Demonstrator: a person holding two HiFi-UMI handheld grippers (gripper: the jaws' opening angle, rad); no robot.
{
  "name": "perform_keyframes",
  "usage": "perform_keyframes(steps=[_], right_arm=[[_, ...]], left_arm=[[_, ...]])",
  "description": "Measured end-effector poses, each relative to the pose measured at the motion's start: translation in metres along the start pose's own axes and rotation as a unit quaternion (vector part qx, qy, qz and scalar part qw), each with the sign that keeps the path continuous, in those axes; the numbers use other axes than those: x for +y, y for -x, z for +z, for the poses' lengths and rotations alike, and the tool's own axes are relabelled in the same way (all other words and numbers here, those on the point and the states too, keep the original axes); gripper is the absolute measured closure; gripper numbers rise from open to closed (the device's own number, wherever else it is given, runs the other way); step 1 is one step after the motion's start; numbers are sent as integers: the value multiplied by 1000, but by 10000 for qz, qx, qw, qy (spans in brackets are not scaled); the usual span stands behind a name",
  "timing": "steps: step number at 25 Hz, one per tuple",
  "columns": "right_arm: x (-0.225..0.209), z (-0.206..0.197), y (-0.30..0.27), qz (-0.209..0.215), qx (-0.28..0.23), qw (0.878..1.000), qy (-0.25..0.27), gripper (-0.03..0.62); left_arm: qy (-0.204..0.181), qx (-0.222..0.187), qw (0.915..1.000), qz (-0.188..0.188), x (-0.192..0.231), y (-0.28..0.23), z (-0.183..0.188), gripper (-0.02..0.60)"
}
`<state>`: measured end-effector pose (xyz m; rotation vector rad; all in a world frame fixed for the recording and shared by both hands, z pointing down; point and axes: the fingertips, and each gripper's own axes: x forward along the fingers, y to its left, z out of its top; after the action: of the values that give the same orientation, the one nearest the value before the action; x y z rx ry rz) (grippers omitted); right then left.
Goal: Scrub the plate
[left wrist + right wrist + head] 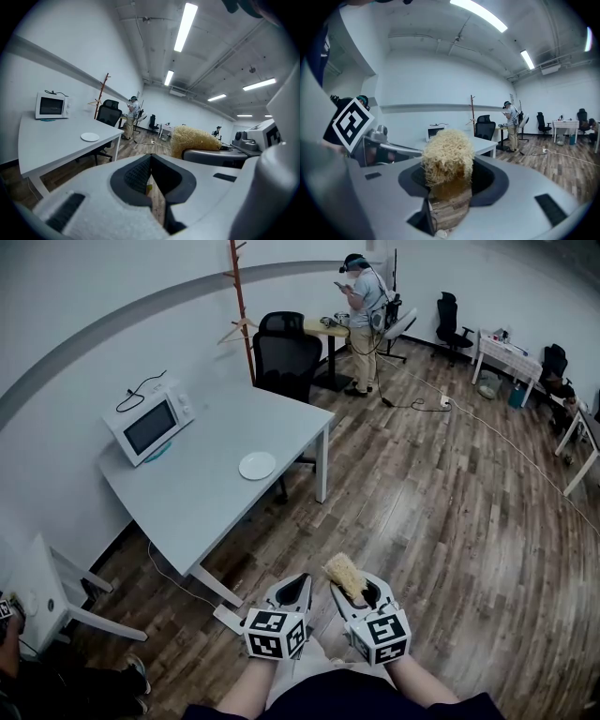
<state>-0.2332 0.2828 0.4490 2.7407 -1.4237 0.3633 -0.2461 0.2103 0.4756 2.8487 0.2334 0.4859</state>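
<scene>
Plate (257, 465): small, round, plain white, flat on the grey surface (202, 507). Left gripper (301, 581) jaws closed, empty; right gripper (354, 589) jaws clamp a straw-coloured fibrous scrubber (341, 570).

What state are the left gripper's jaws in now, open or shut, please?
Shut: the left gripper has its dark pads meeting at the tips, nothing between them.

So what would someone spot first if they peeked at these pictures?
Probably the fluffy yellow scrubber, clamped in the right gripper near the bottom of the head view, beside the shut, empty left gripper. Next, the white plate lying on the grey table, with a white microwave at the table's wall side.
</scene>
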Motion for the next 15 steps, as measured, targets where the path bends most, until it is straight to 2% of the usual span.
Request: perform_keyframes(steps=[8,15], right_arm=[[5,-7,5,132,69,9999,-18,408],[1,-16,-10,182,256,9995,-90,408]], left_arm=[[103,-47,9998,140,4,8,-1,564],[240,117,9991,323,23,6,-11,564]])
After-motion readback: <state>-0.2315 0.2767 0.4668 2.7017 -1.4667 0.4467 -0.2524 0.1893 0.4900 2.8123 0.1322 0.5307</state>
